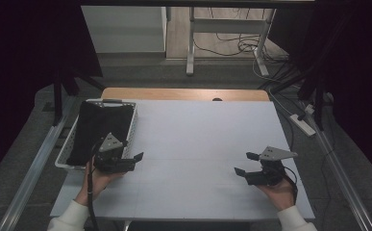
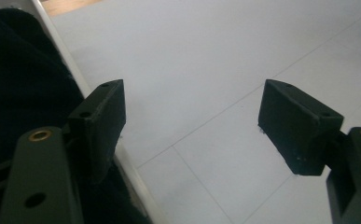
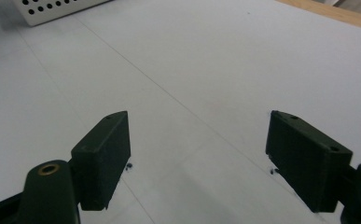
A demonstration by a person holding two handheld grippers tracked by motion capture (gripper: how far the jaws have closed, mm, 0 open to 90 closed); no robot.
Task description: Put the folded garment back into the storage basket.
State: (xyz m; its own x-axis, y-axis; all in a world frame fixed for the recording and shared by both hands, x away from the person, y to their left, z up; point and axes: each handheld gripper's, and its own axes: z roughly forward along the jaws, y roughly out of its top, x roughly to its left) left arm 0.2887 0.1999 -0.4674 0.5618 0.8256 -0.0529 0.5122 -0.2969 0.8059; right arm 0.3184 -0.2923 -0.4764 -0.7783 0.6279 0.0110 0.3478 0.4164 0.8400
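Left gripper (image 1: 134, 156) jaws spread wide, nothing between, beside white basket (image 1: 132, 126) holding dark cloth (image 1: 97, 127), probably fabric; right gripper (image 1: 245, 163) likewise spread, nothing held, over white table (image 1: 198, 144)

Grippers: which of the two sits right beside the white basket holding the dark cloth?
The left gripper. It is at the basket's near right corner, next to the dark cloth, jaws open. The right gripper, also open, is over bare tabletop across the table.
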